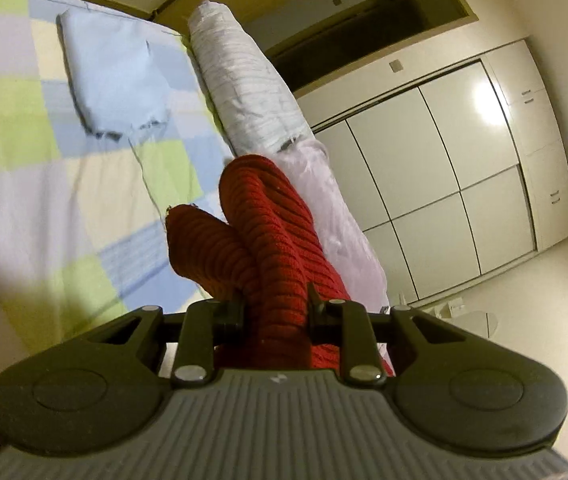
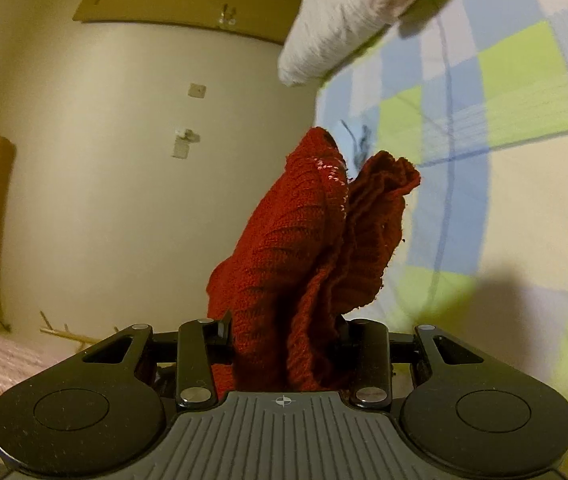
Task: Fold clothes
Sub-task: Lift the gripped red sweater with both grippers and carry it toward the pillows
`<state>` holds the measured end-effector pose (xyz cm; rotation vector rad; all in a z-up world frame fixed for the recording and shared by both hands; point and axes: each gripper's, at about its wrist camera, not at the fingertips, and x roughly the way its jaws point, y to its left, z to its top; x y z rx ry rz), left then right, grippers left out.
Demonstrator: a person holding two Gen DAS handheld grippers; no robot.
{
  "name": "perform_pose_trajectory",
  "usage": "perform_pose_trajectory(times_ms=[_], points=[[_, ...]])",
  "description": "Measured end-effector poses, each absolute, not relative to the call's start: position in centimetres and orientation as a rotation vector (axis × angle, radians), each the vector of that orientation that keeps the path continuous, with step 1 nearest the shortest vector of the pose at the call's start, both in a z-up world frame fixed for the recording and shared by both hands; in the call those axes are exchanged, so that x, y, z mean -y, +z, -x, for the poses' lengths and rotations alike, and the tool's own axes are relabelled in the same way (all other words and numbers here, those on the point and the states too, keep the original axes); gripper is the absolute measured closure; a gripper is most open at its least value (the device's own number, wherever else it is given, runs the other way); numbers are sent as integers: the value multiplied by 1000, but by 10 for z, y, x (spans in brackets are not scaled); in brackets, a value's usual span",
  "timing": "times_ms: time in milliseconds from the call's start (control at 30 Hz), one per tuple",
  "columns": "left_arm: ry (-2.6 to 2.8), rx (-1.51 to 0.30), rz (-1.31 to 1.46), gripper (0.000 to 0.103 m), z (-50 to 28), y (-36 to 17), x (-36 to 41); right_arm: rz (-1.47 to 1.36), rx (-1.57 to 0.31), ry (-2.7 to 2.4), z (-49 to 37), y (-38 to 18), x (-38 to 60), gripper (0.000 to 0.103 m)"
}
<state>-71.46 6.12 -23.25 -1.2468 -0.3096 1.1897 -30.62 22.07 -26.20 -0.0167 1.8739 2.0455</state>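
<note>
1. The bed (image 1: 44, 184) fills the left of the left wrist view, covered with a checked sheet in green, blue and pale squares. Its far edge runs along a rolled white quilt (image 1: 244, 80) and a pale pink blanket (image 1: 340, 216), which form a long ridge between the mattress and the room beyond.
2. Much of the sheet is bare cloth. In the right wrist view the bed (image 2: 504, 128) fills the right side, with a grey shadow across its lower part.
3. The left gripper (image 1: 274, 312) is clamped at a narrow gap on a bunch of the red knit sweater (image 1: 268, 220), which rises thick and ribbed between its jaws.
4. The right gripper (image 2: 284, 330) grips another bunch of the red knit sweater (image 2: 308, 232) at a middling gap; the cloth fills the space between the jaws and stands up in folds, with a few pale stitches near the top.
5. The sweater is held off the sheet by both tools.
6. A folded light blue garment (image 1: 112, 76) lies flat on the sheet toward the far end of the bed, just beside the white quilt and well apart from the sweater.
7. Beyond the ridge stands a glossy white wardrobe (image 1: 464, 160) with all its doors closed, and a dark opening (image 1: 364, 24) higher up.
8. In the right wrist view a plain wall (image 2: 124, 180) carries small fittings, the end of the white quilt (image 2: 336, 28) hangs over the bed's edge, and pink ribbed fabric (image 2: 0, 364) lies low at the left.
</note>
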Motion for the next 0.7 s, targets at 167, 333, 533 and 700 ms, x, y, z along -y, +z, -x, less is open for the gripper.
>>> perform_pose_trajectory(times_ms=[167,333,533,700], points=[[1181,332,1248,82,748,-227,-106,-8,-1869,2047,341,-253,-259,64],[1145,265,1234,82,785,-225,-164,-85,-1848,2005,376,-259,-281,64],[1054,166,1226,82,853,-243,-247,-188,-1792,1923,434,-277,-300,64],[959,90,1195,82,920,-262,-318,-308,-1736,1822,502,-298,-314,64]])
